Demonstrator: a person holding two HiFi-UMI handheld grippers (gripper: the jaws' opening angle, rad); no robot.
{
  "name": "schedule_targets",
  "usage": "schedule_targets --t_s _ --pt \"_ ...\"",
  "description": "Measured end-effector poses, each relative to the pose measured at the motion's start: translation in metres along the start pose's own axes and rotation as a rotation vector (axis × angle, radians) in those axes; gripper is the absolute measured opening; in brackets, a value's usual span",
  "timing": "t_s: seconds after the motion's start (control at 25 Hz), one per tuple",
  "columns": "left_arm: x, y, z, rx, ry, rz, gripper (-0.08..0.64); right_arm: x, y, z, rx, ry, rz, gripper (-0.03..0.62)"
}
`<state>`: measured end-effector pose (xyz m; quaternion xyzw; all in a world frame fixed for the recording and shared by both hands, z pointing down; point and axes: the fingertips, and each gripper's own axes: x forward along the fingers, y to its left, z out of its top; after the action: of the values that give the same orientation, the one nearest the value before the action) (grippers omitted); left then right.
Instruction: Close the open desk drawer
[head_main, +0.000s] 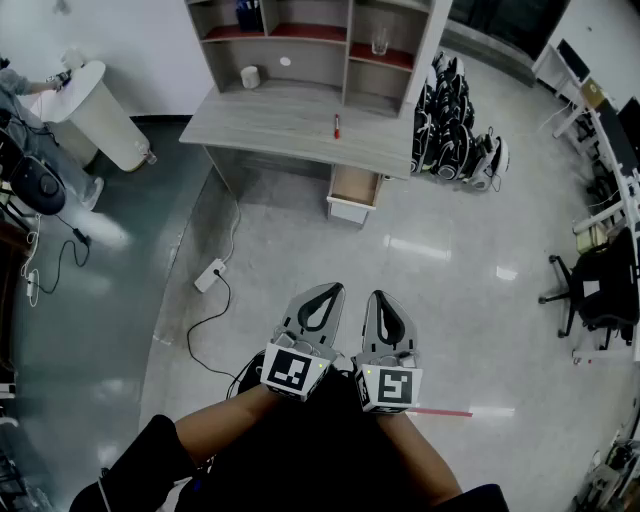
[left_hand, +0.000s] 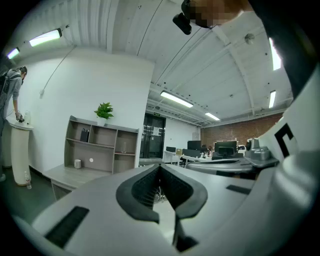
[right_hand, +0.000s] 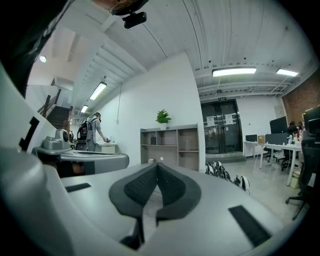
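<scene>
A grey wooden desk with a shelf unit on top stands far ahead across the floor. Its drawer hangs pulled out under the desk's right end, white front facing me. Both grippers are held side by side close to my body, well short of the desk. My left gripper is shut with nothing in it, and my right gripper is shut and empty too. In the left gripper view the left gripper points level at the desk. In the right gripper view the right gripper aims at the shelf unit.
A red pen lies on the desk top. A white power strip and black cable run over the floor at left. Helmets are piled right of the desk. A black office chair stands at right, a person by a white counter at far left.
</scene>
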<state>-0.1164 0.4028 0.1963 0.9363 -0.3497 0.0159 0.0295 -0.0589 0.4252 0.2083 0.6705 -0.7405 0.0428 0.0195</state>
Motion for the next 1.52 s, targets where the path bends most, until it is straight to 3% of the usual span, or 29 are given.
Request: schedule_targets --t_s 0.16,0.28,0.56,0.8,1.12,1.52 --pt "0.001 -0.003 -0.003 0.005 0.004 0.013 0.014 -0.003 -0.007 0.005 -0.006 -0.015 0.001 0.017" --pt "-0.002 0.004 -0.007 -0.047 -0.008 0.053 0.014 -0.005 -0.013 0.005 0.044 -0.036 0.016 0.018" --pt "-0.018 0.02 -0.017 -0.06 -0.002 0.164 0.014 -0.013 -0.025 -0.013 0.115 -0.029 0.037 0.018" --pt "-0.02 0.037 -0.023 -0.081 0.004 0.199 0.014 -0.012 -0.02 -0.011 0.069 -0.035 0.082 0.018" --pt "0.012 0.044 -0.034 -0.107 0.018 0.155 0.014 0.0 -0.024 -0.019 0.061 -0.032 0.097 0.018" --pt "0.069 0.064 -0.039 -0.119 0.03 0.087 0.014 0.051 -0.054 -0.015 0.025 0.001 0.053 0.019"
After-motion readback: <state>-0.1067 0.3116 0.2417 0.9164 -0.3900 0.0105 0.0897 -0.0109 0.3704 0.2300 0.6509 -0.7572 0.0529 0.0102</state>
